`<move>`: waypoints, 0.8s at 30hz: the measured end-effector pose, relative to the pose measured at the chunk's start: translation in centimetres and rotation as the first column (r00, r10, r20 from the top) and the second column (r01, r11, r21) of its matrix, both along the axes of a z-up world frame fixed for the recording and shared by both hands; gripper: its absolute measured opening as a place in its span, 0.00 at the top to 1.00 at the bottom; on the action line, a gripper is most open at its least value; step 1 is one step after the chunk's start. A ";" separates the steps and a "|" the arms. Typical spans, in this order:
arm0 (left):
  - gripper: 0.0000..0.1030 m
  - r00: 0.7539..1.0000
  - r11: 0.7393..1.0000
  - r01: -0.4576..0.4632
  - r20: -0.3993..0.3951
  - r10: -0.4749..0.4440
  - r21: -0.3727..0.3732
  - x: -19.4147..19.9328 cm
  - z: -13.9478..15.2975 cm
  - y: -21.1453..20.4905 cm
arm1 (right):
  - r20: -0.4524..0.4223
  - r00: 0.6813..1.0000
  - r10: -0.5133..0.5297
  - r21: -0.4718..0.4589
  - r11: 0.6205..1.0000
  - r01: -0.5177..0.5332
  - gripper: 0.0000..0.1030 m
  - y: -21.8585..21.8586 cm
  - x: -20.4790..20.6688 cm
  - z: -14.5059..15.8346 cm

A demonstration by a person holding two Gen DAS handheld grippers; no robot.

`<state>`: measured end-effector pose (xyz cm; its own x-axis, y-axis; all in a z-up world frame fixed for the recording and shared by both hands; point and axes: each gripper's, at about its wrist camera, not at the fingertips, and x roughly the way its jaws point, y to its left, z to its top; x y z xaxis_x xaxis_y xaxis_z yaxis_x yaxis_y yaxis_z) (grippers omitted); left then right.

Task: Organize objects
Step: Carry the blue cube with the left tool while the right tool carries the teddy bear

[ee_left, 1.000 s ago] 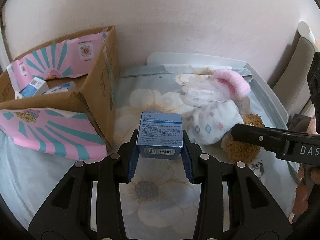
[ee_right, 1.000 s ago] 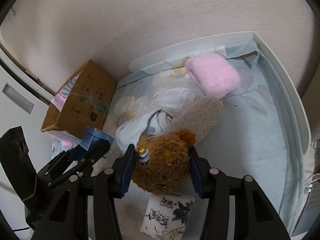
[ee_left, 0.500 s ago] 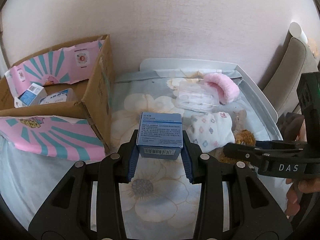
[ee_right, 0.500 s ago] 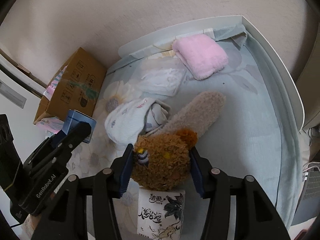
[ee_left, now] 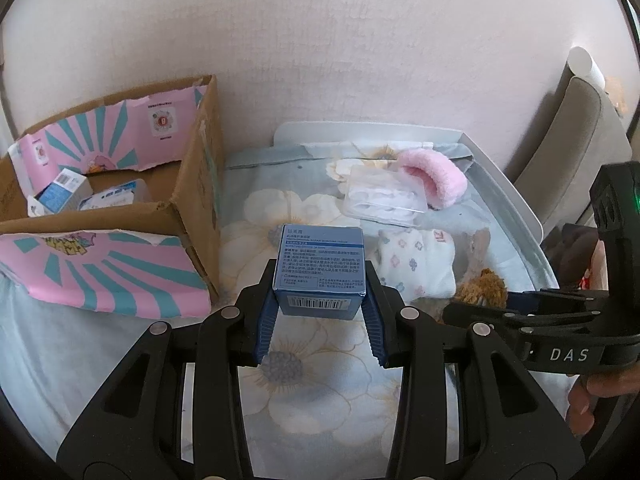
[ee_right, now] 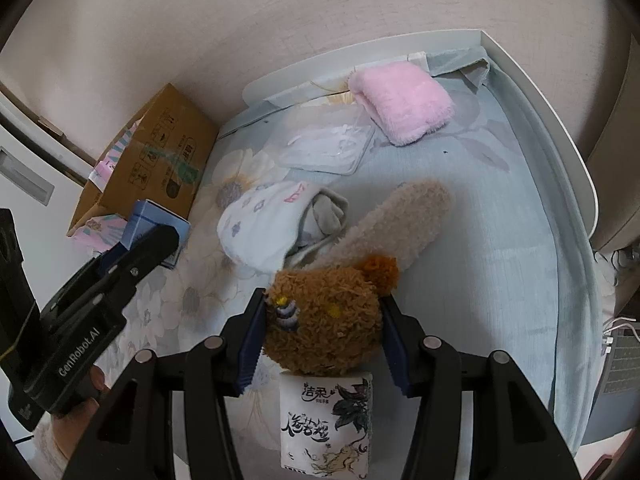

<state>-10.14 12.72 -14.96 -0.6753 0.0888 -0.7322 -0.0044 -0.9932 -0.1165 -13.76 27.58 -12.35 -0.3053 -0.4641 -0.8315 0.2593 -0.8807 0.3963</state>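
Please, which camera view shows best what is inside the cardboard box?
The left wrist view. It looks into the open top of the cardboard box, where small packages lie on its floor. The right wrist view shows only the brown outer side of the box; the inside is hidden.

Fuzzy brown plush toy (ee_right: 324,332), printed paper blue box (ee_left: 320,270), torn corrugated cardboard box (ee_left: 192,216), fluffy pink cloth (ee_right: 402,102), clear glossy plastic case (ee_left: 384,200)
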 end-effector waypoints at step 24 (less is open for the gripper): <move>0.66 0.992 0.996 0.090 -0.082 -0.092 -0.019 0.9 10.4 -4.4 | -0.216 0.973 -0.082 -0.050 0.996 0.073 0.60 -2.0 0.9 12.2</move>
